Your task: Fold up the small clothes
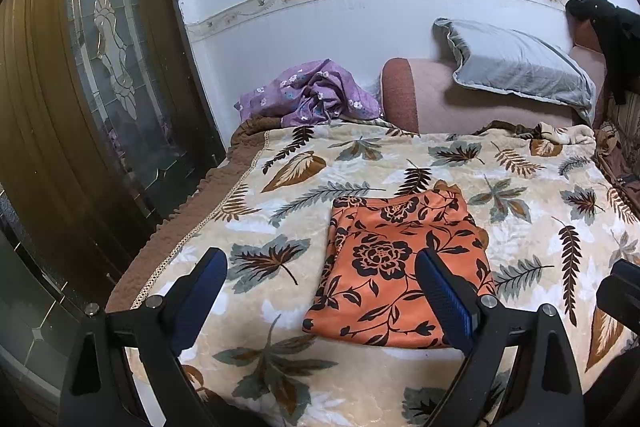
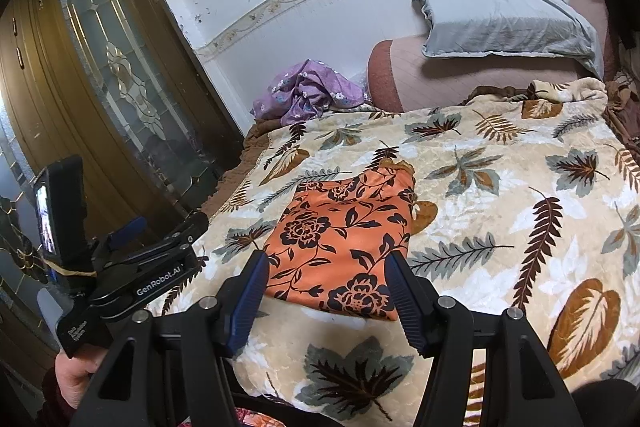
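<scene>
The folded orange cloth (image 1: 404,267) lies mid-frame on the leaf-print blanket (image 1: 520,195). The left gripper (image 1: 320,291) and right gripper (image 2: 326,291), low in frame, both gape wide and hold nothing.

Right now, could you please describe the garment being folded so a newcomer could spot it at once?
Start at the leaf-patterned blanket covering the bed. Near its front edge lies a flat folded cloth. Unlike the crumpled purple fabric by the wall and the grey pillow, it is orange with black flowers.
</scene>
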Motion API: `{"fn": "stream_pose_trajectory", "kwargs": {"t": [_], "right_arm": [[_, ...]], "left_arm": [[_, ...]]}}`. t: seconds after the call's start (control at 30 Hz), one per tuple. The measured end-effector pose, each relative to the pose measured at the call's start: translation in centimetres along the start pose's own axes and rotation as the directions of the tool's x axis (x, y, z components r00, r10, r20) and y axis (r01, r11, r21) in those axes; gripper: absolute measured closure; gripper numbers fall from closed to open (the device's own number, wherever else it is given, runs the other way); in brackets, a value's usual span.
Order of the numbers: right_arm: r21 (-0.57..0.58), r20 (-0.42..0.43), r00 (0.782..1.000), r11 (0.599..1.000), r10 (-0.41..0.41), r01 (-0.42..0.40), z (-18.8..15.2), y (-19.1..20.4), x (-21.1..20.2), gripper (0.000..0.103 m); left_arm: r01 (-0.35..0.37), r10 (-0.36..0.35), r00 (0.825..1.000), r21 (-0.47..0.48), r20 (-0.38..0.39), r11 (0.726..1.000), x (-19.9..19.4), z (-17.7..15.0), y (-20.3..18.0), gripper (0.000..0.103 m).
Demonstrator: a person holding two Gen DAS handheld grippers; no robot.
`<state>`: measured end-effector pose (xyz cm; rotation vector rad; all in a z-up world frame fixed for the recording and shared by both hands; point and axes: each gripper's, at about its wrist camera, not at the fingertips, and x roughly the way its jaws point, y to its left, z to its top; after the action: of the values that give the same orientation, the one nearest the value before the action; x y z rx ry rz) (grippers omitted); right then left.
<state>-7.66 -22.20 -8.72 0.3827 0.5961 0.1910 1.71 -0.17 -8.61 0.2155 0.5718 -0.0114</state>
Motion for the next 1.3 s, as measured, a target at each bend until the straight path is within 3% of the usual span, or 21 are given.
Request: {"fn": "stream_pose_trajectory", "kwargs": {"t": [0.73,1.3], "right_arm": [[0.036,-0.004,0.999,0.999,0.037,-0.036,-0.7,-2.2,-0.1,0.039],[-0.010,-0.041,0.999,1.000,0.017,-0.017,-0.3,-0.6,2.4,0.038]], "left_arm": [[-0.025,0.026,0.999,0.057,-0.028,0.998,0.7,-0.7,-2.2,0.008],[-0.016,0.017,0.996,0.010,-0.083,1.000,4.1,-1.8,-0.5,0.008]]}}
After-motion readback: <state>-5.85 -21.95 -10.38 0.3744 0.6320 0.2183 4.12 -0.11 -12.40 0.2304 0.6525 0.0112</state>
